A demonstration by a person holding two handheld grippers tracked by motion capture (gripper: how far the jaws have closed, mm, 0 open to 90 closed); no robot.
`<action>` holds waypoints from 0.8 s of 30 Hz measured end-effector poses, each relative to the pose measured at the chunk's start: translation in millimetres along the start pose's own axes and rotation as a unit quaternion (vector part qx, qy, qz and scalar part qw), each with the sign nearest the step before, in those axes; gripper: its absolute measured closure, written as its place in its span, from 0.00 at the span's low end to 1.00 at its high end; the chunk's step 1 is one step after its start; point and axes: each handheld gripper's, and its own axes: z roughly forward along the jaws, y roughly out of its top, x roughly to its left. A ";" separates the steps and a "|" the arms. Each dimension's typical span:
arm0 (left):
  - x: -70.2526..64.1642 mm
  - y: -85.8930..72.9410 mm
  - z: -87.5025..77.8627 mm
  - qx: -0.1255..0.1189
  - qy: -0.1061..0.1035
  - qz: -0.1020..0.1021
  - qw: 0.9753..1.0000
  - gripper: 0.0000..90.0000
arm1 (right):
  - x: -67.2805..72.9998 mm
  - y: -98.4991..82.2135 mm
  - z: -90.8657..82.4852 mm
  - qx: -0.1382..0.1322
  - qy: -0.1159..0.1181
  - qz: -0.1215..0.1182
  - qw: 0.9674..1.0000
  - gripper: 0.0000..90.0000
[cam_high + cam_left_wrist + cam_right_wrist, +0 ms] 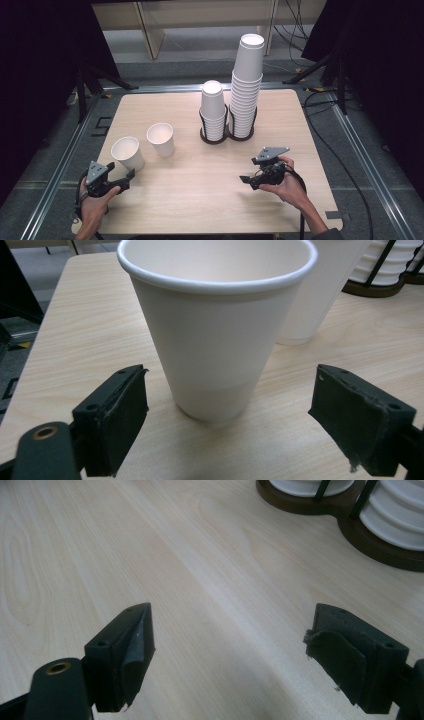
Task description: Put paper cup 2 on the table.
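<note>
Two loose white paper cups stand upright on the left of the wooden table: the near cup (127, 153) and a second cup (161, 139) behind it to the right. My left gripper (131, 174) is held level just in front of the near cup. In the left gripper view its jaws stand wide apart on either side of that cup's (215, 340) base without touching it, so the left gripper (227, 400) is open. My right gripper (249, 178) hovers low over bare wood at the front right, and the right gripper (230, 630) is open with nothing between its jaws.
A dark double holder (220, 139) at the table's back centre carries a short stack of cups (213, 107) and a tall stack (246, 85). The holder's base (380, 555) lies ahead and to the right of the right gripper. The table edge (105, 145) runs close to the near cup.
</note>
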 end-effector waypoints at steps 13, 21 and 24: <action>-44.7 -0.6 -28.0 -0.018 -0.063 0.005 0.998 0.16 | 7.6 -15.8 -12.5 -0.001 -0.020 0.041 0.999 0.19; -65.9 -1.5 -31.4 -0.023 -0.114 0.025 0.993 0.16 | 20.6 -22.6 -20.2 -0.011 -0.012 0.034 0.999 0.18; -72.1 -1.6 -30.8 -0.021 -0.127 0.036 0.991 0.16 | 25.5 -25.7 -22.8 -0.013 0.002 0.033 0.999 0.18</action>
